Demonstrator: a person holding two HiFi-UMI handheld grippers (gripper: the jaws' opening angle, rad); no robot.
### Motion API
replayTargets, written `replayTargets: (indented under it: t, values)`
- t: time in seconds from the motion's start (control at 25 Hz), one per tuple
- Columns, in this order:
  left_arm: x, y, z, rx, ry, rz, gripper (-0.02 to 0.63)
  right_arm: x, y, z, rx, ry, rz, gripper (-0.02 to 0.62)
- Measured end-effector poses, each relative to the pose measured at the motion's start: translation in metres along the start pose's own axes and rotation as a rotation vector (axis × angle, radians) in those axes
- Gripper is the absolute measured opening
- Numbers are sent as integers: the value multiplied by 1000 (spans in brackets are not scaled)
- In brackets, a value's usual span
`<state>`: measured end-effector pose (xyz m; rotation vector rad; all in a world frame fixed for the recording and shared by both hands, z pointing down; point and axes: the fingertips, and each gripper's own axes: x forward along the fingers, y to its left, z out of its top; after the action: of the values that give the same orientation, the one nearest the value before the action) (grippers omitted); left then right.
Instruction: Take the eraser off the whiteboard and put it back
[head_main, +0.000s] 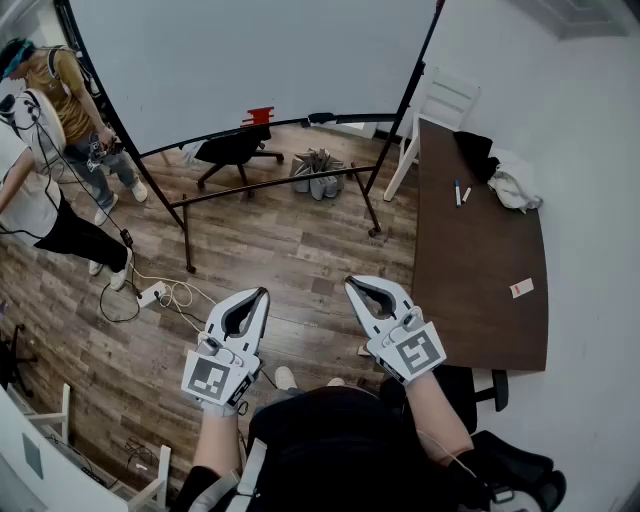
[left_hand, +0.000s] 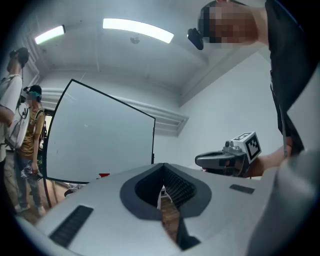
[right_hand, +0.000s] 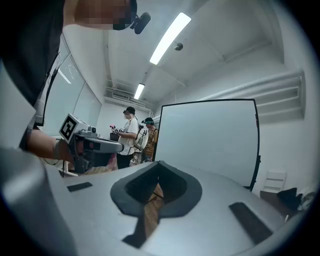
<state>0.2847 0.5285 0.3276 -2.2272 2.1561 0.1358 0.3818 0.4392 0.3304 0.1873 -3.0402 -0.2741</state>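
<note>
The whiteboard (head_main: 250, 60) stands on a black frame across the room. A red eraser (head_main: 258, 116) sits at its lower edge and shows as a small red spot (left_hand: 103, 175) in the left gripper view. My left gripper (head_main: 262, 292) and right gripper (head_main: 350, 282) hover side by side close to my body, far from the board. Both are shut with nothing between the jaws. In the left gripper view the left gripper (left_hand: 163, 166) faces the whiteboard (left_hand: 100, 135), with the right gripper (left_hand: 225, 160) beside it. The right gripper (right_hand: 159, 163) also faces the whiteboard (right_hand: 207, 140).
A brown table (head_main: 480, 270) runs along the right wall with markers (head_main: 460, 192), a white cloth (head_main: 515, 185) and a dark item. A black office chair (head_main: 235, 150) stands by the board. Two people (head_main: 60, 120) stand at left; cables (head_main: 160, 293) lie on the wood floor.
</note>
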Motion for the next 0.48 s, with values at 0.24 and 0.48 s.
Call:
replayTargets:
  t: [0.24, 0.48]
  values:
    - [-7, 24, 0, -19, -10, 18, 6, 20, 5, -2, 7, 15, -5, 15]
    - [-13, 63, 6, 18, -30, 52, 6, 55, 17, -1, 19, 4, 12, 15]
